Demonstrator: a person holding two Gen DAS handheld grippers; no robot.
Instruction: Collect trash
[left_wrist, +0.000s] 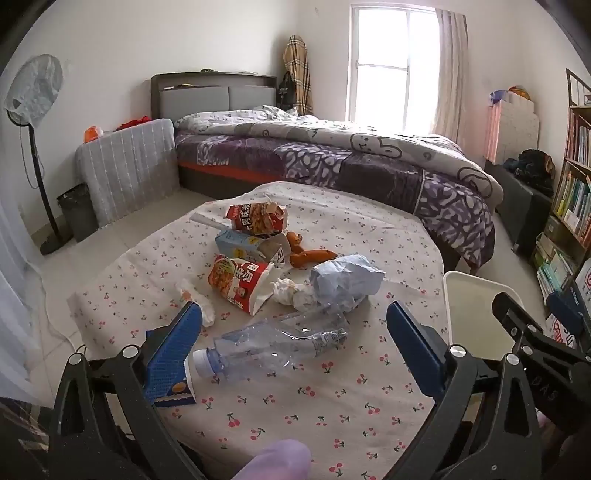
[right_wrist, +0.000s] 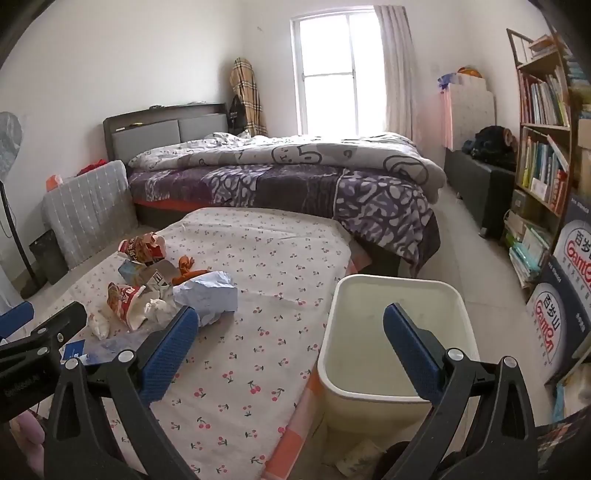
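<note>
Trash lies on a table with a cherry-print cloth (left_wrist: 332, 398): a crushed clear plastic bottle (left_wrist: 273, 343), two red noodle cups (left_wrist: 240, 284) (left_wrist: 258, 218), a blue carton (left_wrist: 251, 249), crumpled blue paper (left_wrist: 343, 280), white tissues (left_wrist: 291, 291) and sausages (left_wrist: 310, 254). My left gripper (left_wrist: 293, 332) is open, its fingers either side of the bottle, just above it. My right gripper (right_wrist: 291, 332) is open and empty, over the table's right edge beside a white bin (right_wrist: 399, 332). The trash pile also shows in the right wrist view (right_wrist: 155, 291).
A bed (left_wrist: 332, 158) with a purple and grey quilt stands behind the table. A bookshelf (right_wrist: 543, 147) and stacked boxes (right_wrist: 565, 306) line the right wall. A standing fan (left_wrist: 33, 110) and a dark bin (left_wrist: 77, 210) stand at the left.
</note>
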